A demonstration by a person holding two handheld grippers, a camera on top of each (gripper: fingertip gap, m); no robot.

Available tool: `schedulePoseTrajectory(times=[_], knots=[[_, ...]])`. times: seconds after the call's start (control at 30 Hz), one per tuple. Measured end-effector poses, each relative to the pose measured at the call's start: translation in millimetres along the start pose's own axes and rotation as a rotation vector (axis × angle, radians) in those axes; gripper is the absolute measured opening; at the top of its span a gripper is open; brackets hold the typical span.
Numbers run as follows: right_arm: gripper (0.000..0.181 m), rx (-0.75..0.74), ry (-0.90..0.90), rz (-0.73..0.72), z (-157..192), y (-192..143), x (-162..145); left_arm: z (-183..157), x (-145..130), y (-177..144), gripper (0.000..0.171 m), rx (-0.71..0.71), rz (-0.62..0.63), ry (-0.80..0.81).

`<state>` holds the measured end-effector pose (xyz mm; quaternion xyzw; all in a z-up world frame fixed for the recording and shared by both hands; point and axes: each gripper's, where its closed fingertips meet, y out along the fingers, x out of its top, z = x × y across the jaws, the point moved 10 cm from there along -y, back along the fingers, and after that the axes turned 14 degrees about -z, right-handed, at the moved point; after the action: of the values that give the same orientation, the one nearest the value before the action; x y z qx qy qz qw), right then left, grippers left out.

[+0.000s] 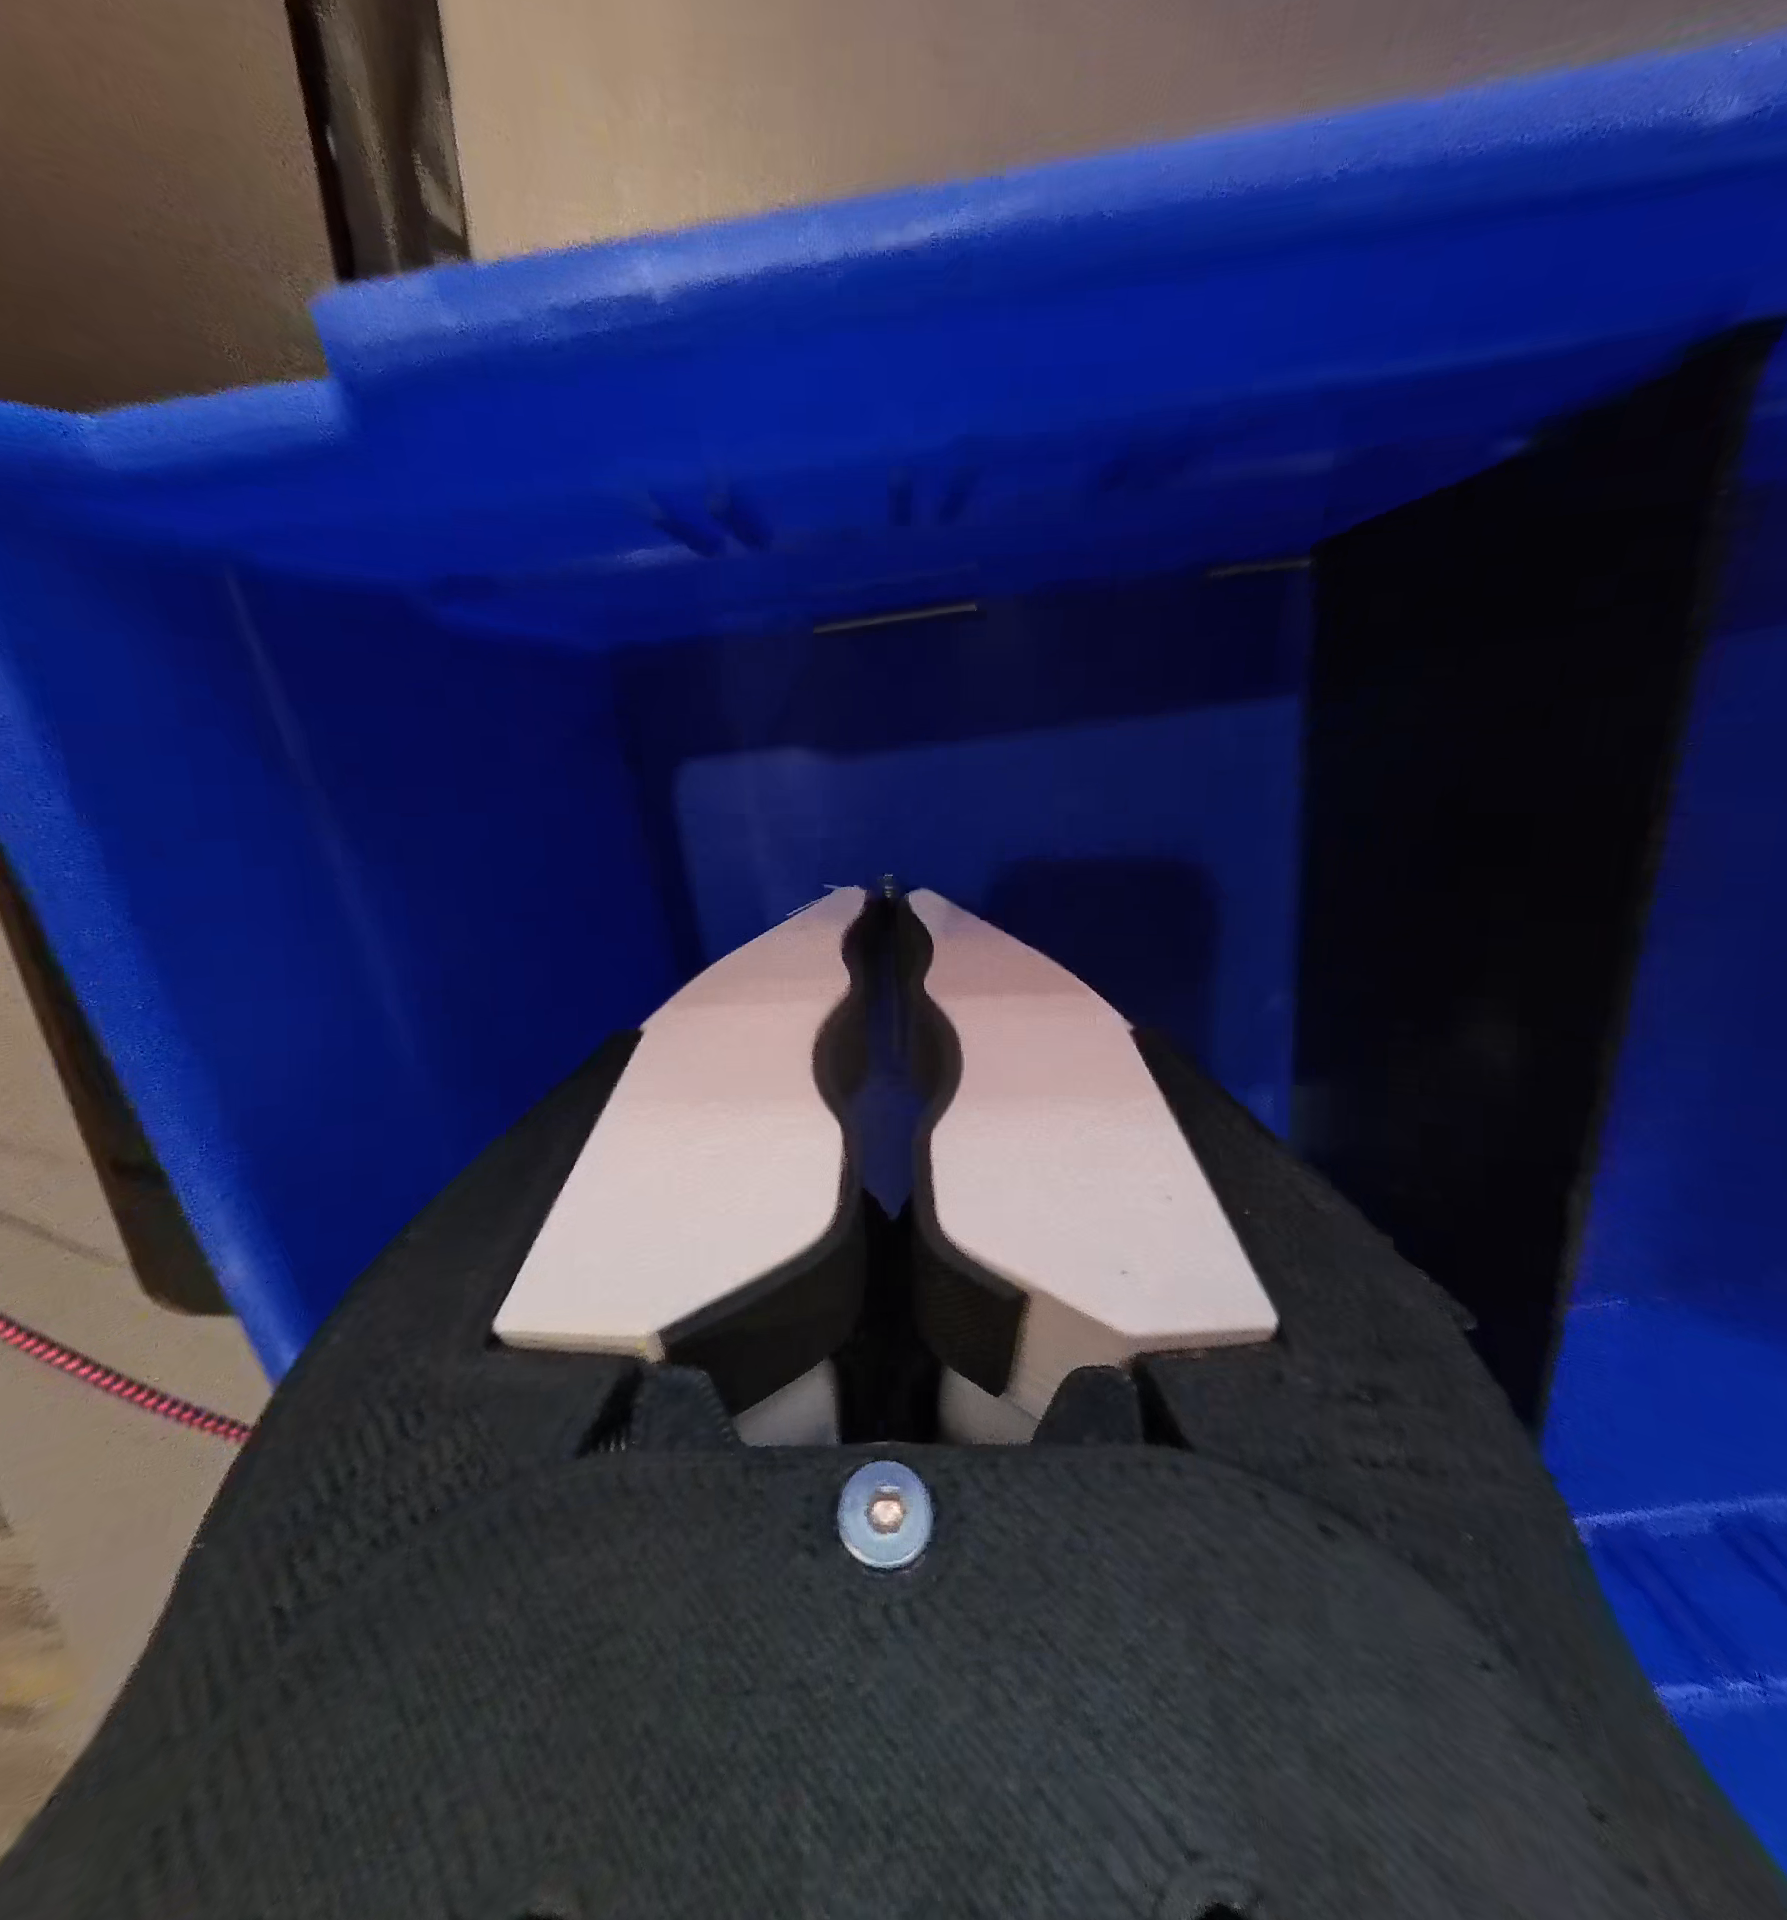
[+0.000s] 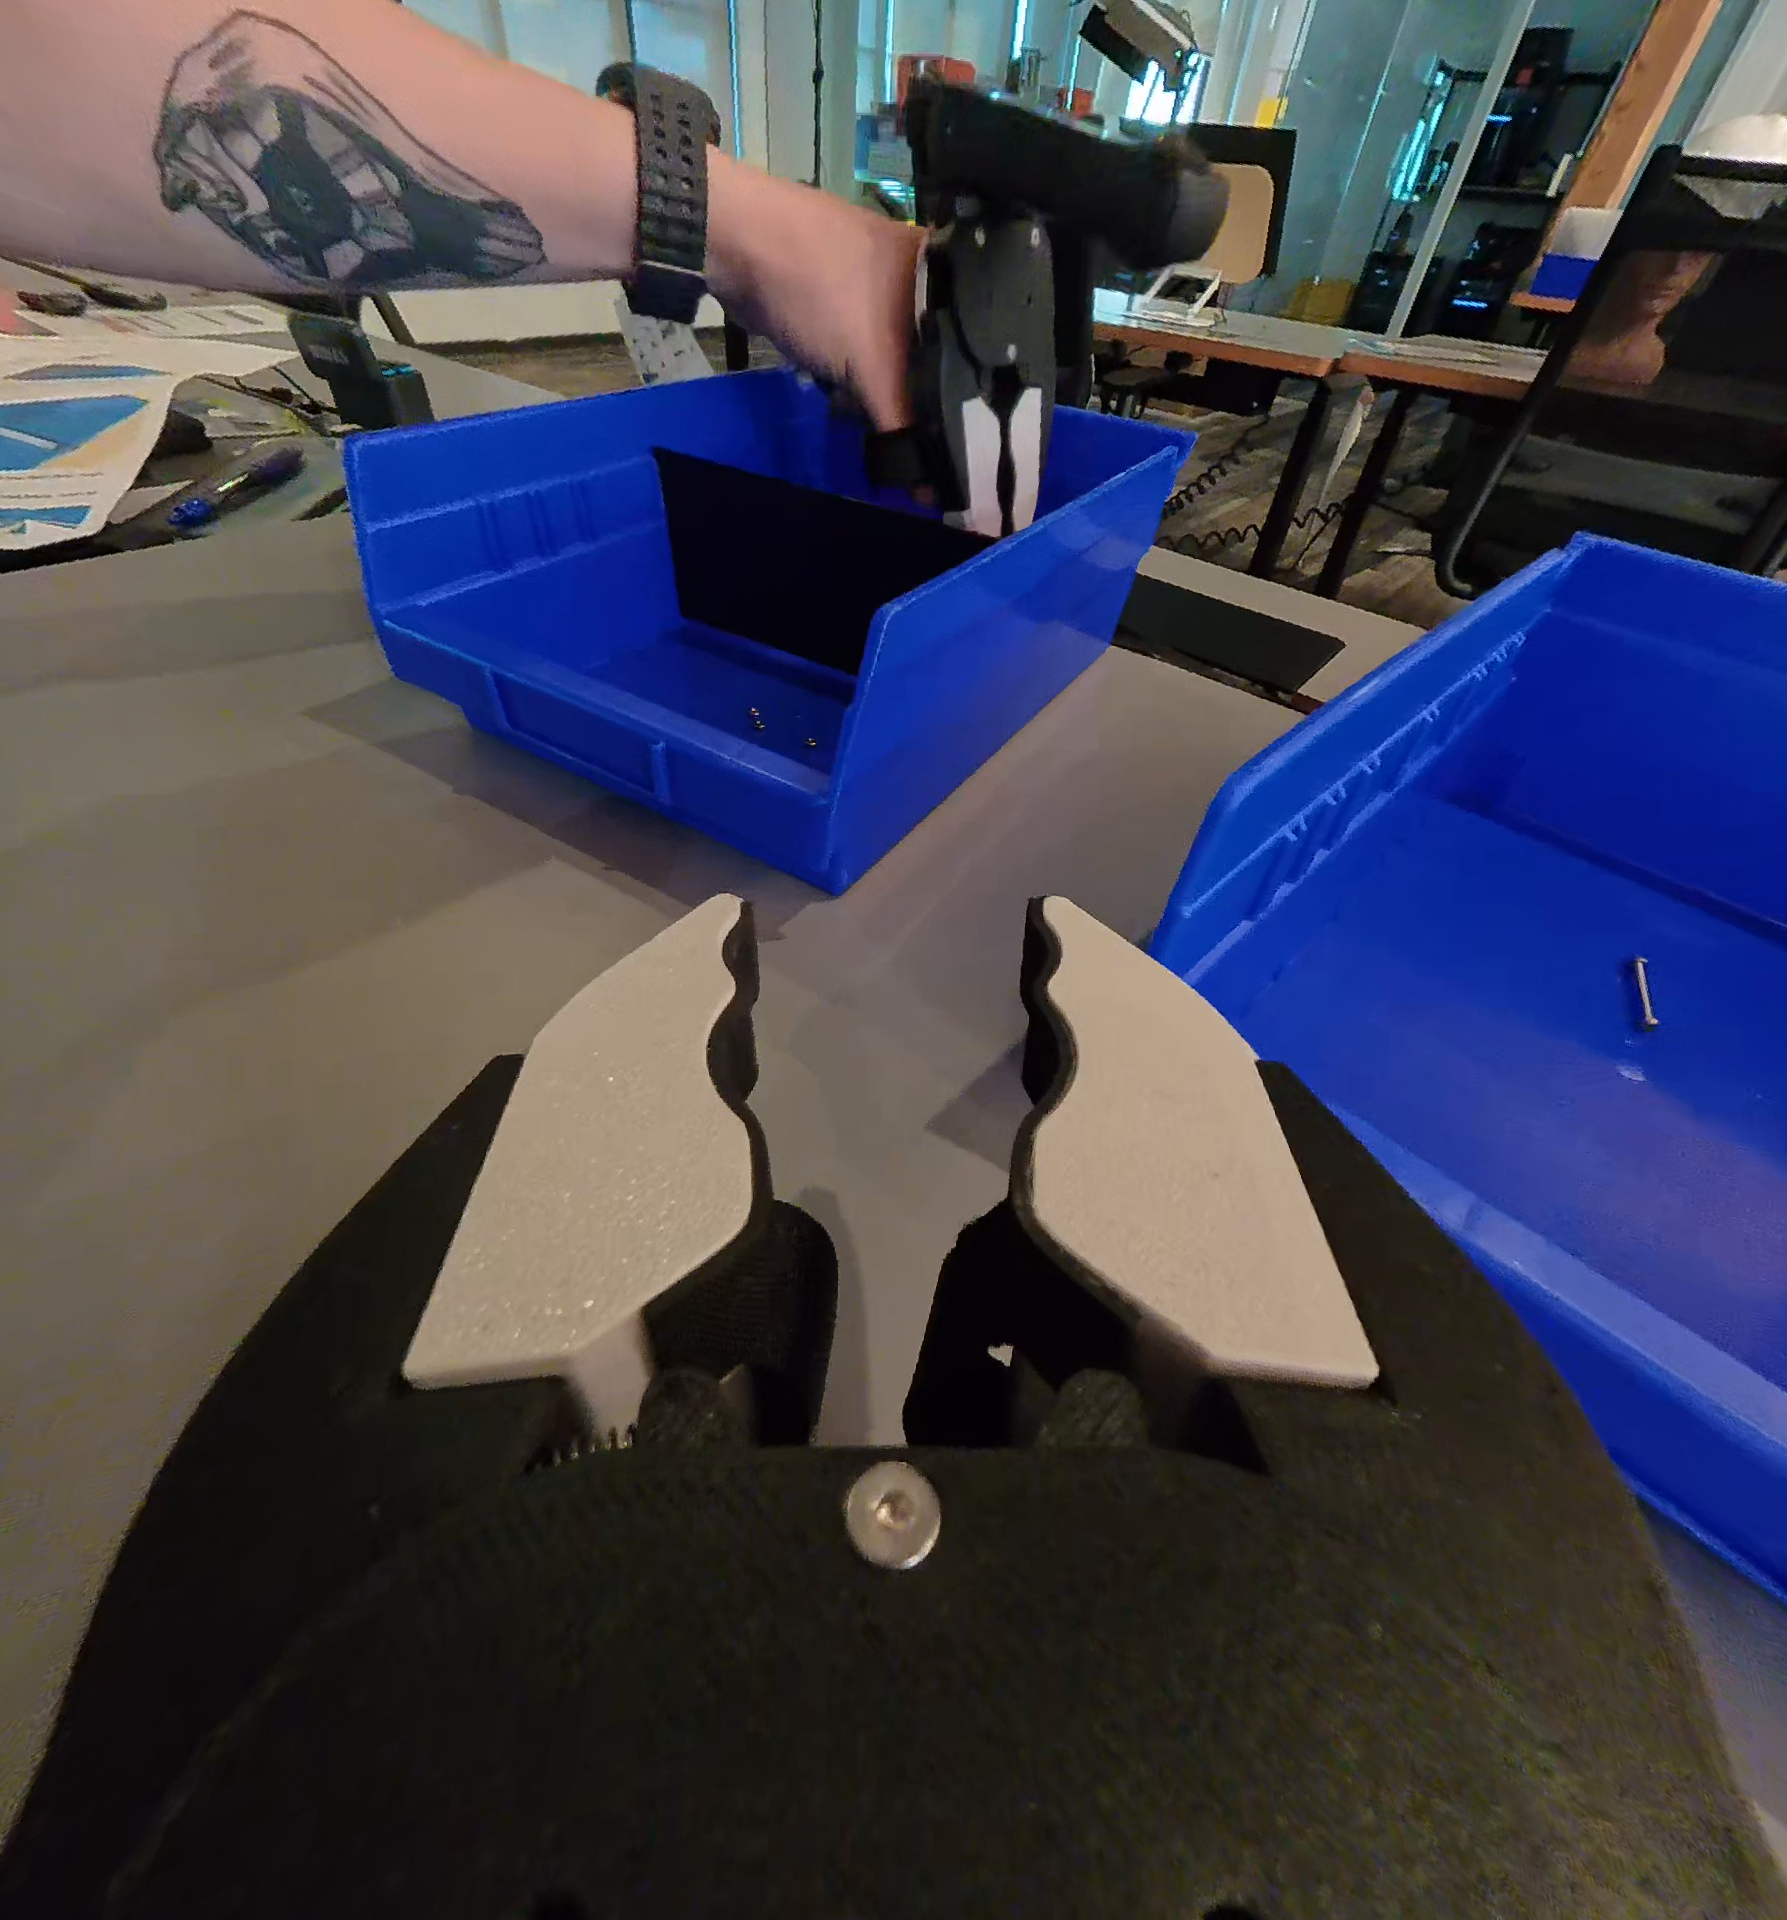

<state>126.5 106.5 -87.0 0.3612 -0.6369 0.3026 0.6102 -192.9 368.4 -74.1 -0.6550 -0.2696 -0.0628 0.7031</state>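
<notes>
The left tool [image 1: 887, 902] is closed tight on a tiny dark pin [image 1: 886, 884], inside the blue bin [image 2: 598, 582] beside its black divider [image 2: 785, 561]. The right tool [image 2: 889, 925] is wide open, empty, above the grey worktop [image 2: 193, 831].

Grey table [image 2: 193, 831]; wooden desks [image 2: 1284, 348] behind, glass partitions [image 2: 1388, 125], black rack [image 2: 1699, 312].

Left claw [image 1: 884, 904]: white fingers closed, tips almost touching, pointing steeply downward; whether anything is pinched at the tips cannot be told. It is held by a hand [image 2: 827, 301] on a bare forearm [image 2: 349, 166] reaching in from the left. Right claw [image 2: 889, 935]: fingers spread apart, empty, held level and low.
</notes>
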Motion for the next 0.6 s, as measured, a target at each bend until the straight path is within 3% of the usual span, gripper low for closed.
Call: schedulePoseTrajectory(times=[0.3, 0.47, 0.6], knots=[[0.049, 0.025, 0.039, -0.007, 0.9, 3.5, 7.9, -36.4, 33.6, -63.5, 0.003, 0.03, -0.18, -0.052], [0.049, 0.045, 0.041, -0.021, 9.5, 3.4, 17.9, -79.8, 54.2, -107.4, 0.002, 0.066, -0.257, -0.065], [0.049, 0.073, 0.104, -0.001, 17.1, 0.8, 22.3, -129.7, 64.0, -136.6, 0.002, 0.112, -0.429, -0.131]])
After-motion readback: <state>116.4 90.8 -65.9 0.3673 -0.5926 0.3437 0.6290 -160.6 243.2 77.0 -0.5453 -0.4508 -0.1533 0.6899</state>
